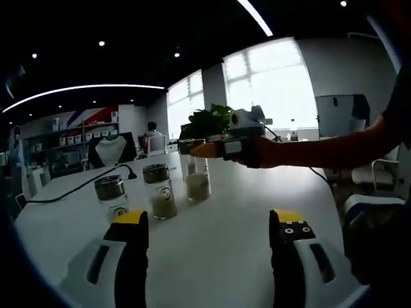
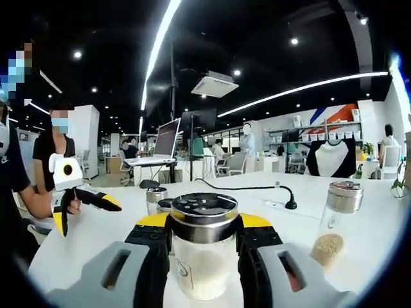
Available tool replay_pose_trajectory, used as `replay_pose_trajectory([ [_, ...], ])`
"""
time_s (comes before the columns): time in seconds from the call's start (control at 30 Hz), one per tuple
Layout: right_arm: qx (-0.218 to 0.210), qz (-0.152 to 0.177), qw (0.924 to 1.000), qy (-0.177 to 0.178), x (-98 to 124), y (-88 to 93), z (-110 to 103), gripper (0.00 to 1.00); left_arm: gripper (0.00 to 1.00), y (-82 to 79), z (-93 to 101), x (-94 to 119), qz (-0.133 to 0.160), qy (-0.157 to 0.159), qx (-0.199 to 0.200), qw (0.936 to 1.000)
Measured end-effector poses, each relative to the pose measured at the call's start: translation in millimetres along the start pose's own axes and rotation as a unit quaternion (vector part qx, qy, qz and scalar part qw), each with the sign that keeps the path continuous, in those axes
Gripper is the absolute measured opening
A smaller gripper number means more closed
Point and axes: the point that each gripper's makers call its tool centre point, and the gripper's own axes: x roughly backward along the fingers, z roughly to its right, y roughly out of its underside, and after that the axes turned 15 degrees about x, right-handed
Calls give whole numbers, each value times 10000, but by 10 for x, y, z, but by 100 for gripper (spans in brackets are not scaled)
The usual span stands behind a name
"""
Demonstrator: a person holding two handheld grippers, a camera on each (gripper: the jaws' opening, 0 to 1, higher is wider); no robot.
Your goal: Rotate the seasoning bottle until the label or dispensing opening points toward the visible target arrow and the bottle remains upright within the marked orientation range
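Counting what's on the white table point(image 1: 225, 212): three seasoning bottles in the left gripper view, namely the left bottle point(image 1: 112, 195), the middle bottle point(image 1: 160, 190) and the far bottle point(image 1: 196, 173). Plus one black cable point(image 1: 77, 187) and one potted plant point(image 1: 209, 122). Two grippers total.

No words, brands or numbers can be read in either view. In the left gripper view two jars carry a small round emblem: the left jar point(image 1: 112, 196) and the middle jar point(image 1: 160, 190); the emblems are too small and blurred to make out any lettering. In the right gripper view the jar between the jaws point(image 2: 203, 247) has a curved dark mark low on its glass, and the jar on the right point(image 2: 337, 221) has a faint round mark; neither is legible. The boxes on the far shelves point(image 2: 321, 136) show no readable print.
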Motion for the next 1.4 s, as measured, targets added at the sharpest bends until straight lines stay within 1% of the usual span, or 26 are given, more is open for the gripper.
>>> replay_pose_trajectory([
  [0.07,66,-161,9998,29,7,17,-12,38,81,-6,2,2,15,14,29,10000],
  [0.1,166,-151,9997,70,24,4,-10,40,82,-9,2,5,19,15,18,10000],
  [0.2,129,-94,9997,176,87,-42,25,43,82,-12,-10,8,21,1,15,10000],
  [0.3,166,-3,9996,247,172,-107,47,43,83,-9,-26,6,22,-10,33,10000],
  [0.33,188,17,9992,344,211,-129,83,43,83,-1,-30,2,7,-13,40,10000],
  [0.4,211,46,9989,424,256,-159,114,43,84,6,-29,0,2,-13,41,10000],
  [0.47,365,48,9966,738,350,-217,221,44,85,13,-24,-4,-12,-10,37,10000],
  [0.5,356,81,9964,769,378,-244,234,45,85,14,-21,-6,-16,-8,33,10000],
  [0.53,444,95,9938,1019,437,-278,331,43,86,12,-19,-9,-12,-11,30,10000],
  [0.57,466,156,9923,1138,480,-318,374,42,87,10,-17,-11,-8,-15,33,10000],
  [0.6,358,434,9915,1174,524,-421,394,41,87,9,-15,-12,-7,-16,33,10000],
  [0.63,265,491,9909,1223,553,-445,426,41,87,9,-8,-13,-13,-8,25,10000],
  [0.7,223,369,9872,1537,630,-412,580,41,87,2,1,-14,-2,-10,15,10000],
  [0.73,236,355,9868,1560,635,-407,596,41,87,1,3,-14,-1,-8,15,10000],
  [0.77,218,178,9831,1809,669,-343,707,41,87,-5,16,-17,2,3,18,10000],
  [0.83,142,-40,9776,2101,696,-247,846,41,88,-8,32,-19,2,12,2,10000],
  [0.87,91,-117,9748,2224,703,-206,904,41,88,-8,37,-20,-2,16,-3,10000],
  [0.93,-4,-418,9701,2392,704,-71,1015,41,88,-6,45,-20,-8,21,-15,10000],
  [0.97,-39,-584,9665,2498,707,7,1083,41,89,-5,46,-20,-11,22,-17,10000],
  [1.03,-89,-529,9670,2491,671,19,1113,41,90,-1,48,-18,-25,20,-25,10000],
  [1.07,-116,-561,9657,2531,664,43,1143,41,90,0,47,-17,-27,18,-27,10000],
  [1.1,-142,-712,9629,2599,644,120,1198,41,91,-2,45,-14,-24,14,-29,10000],
  [1.23,-15,-981,9574,2717,602,250,1279,41,93,-9,23,-5,-15,-21,-25,10000],
  [1.27,36,-1088,9539,2796,589,304,1326,41,93,-11,15,1,-13,-32,-19,10000],
  [1.4,113,-1196,9511,2845,532,379,1419,41,96,-17,2,12,14,-48,16,10000],
])
